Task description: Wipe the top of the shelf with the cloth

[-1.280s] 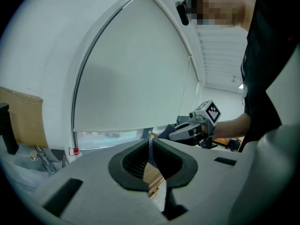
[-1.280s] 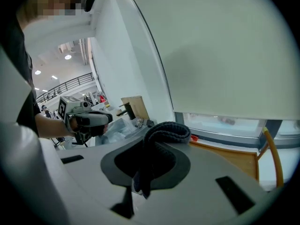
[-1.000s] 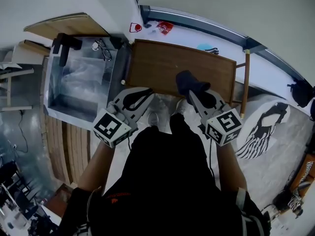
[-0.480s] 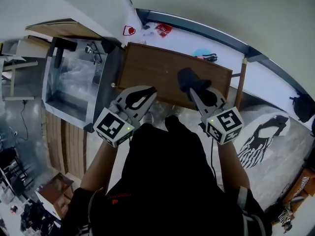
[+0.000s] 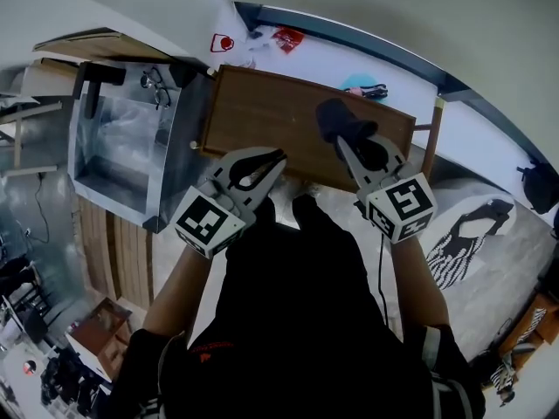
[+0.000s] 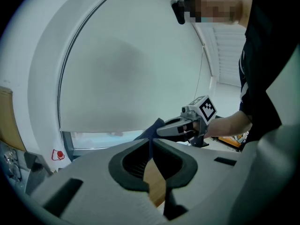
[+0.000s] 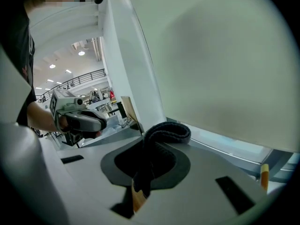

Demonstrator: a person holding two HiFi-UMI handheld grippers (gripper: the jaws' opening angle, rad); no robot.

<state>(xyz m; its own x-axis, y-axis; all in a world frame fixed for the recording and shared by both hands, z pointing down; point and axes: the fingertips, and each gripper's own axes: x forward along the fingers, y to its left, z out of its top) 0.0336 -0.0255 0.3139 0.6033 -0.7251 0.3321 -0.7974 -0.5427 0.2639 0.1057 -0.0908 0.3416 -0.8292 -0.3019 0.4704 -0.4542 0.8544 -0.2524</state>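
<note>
Right claw (image 5: 347, 146), cloth (image 5: 335, 119) farther onto shelf (image 5: 262, 116)

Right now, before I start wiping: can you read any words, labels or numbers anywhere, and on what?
No text can be read in any view.
Wall sticker: red mark on white, print too small to read.
Red packet: blurred, unreadable.
Left marker cube: black-and-white squares only, no letters.
Right marker cube: the same, no letters.

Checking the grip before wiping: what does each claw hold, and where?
The right claw is shut on the dark cloth, pinching one end; the rest bunches past the tips. The left claw is shut and empty.
</note>
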